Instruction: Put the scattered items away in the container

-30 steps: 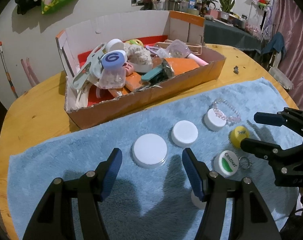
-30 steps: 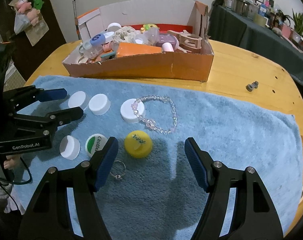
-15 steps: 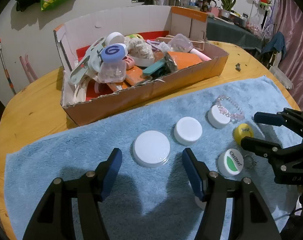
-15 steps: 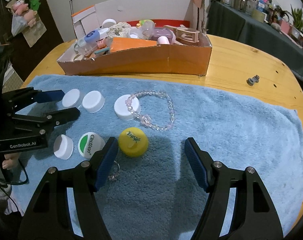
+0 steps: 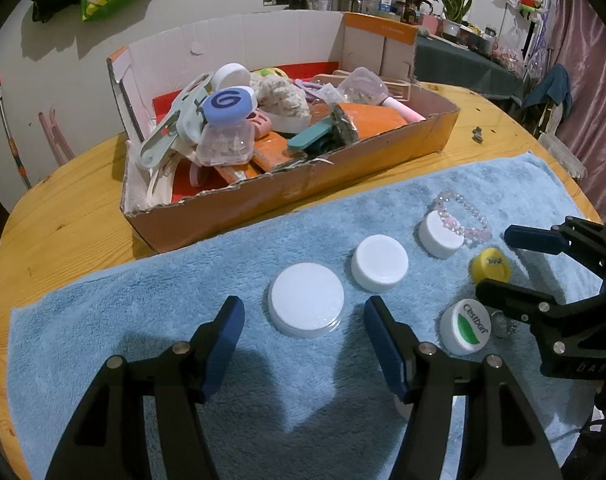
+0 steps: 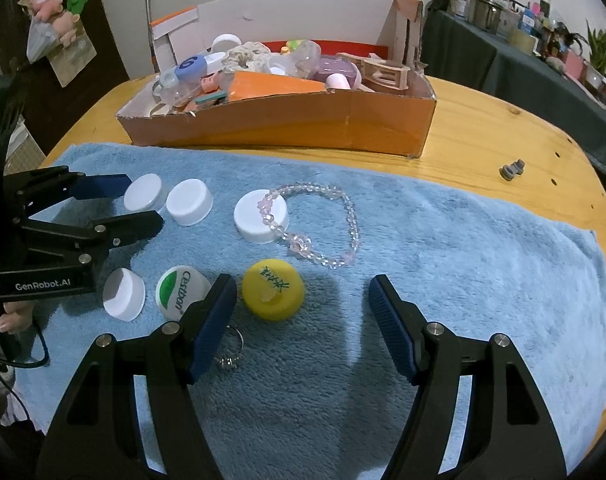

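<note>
We can barely make out the small white cap (image 5: 399, 408) in the left wrist view, most of it tucked behind the left claw's (image 5: 299, 344) right finger. The ring (image 6: 230, 350) slips partly under the right claw's (image 6: 303, 312) left finger in the right wrist view, and its stone is too small for us to read. Deep in the cardboard box (image 6: 287, 126) the piled things bury one another, and the person's hand (image 6: 13, 318) is cut off at the picture's left edge.

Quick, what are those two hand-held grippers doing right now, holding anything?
Left hand-held gripper: open, holding nothing.
Right hand-held gripper: open, holding nothing.
</note>
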